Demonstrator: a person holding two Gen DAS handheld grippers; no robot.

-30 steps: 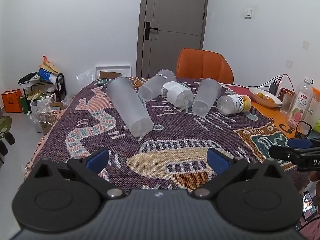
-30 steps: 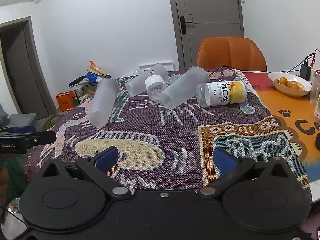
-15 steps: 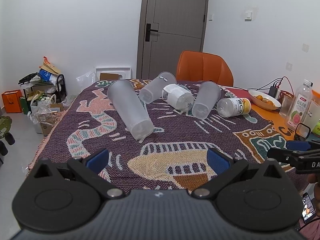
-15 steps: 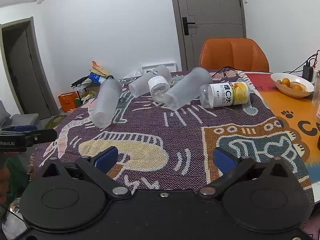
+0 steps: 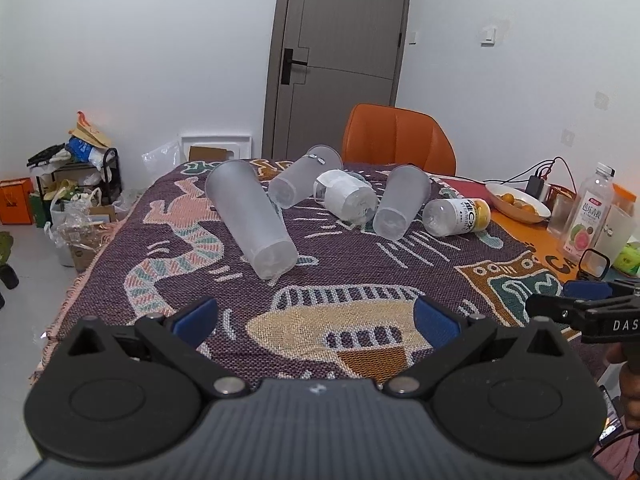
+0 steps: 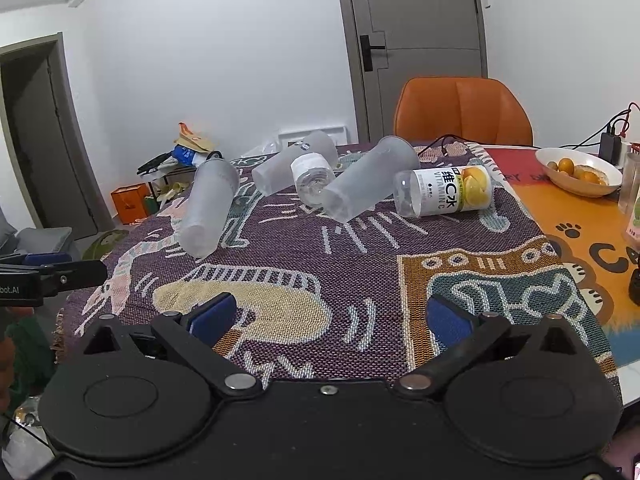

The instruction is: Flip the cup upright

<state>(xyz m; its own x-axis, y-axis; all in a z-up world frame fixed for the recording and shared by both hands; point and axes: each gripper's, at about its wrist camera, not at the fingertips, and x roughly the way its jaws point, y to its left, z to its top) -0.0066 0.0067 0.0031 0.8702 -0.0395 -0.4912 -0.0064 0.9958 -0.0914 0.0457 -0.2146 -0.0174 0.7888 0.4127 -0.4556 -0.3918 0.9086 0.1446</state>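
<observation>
Three frosted plastic cups lie on their sides on the patterned cloth. The nearest tall cup point(image 5: 250, 218) lies at the left, its base toward me; it also shows in the right wrist view point(image 6: 208, 208). A second cup point(image 5: 304, 182) lies behind it and a third cup point(image 5: 402, 202) lies to the right, also in the right wrist view point(image 6: 366, 186). My left gripper point(image 5: 316, 318) is open and empty above the cloth's near edge. My right gripper point(image 6: 332, 318) is open and empty, well short of the cups.
Two plastic bottles lie among the cups: a white-labelled one point(image 5: 346, 198) and a yellow-labelled one point(image 5: 458, 216). A bowl of oranges point(image 6: 578, 170), a drink bottle point(image 5: 588, 214) and cables sit at the right. An orange chair point(image 5: 398, 140) stands behind the table.
Both grippers have risen and tilted slightly, so the table sits lower in both views. The cups and bottles have not moved. Both grippers stay open.
</observation>
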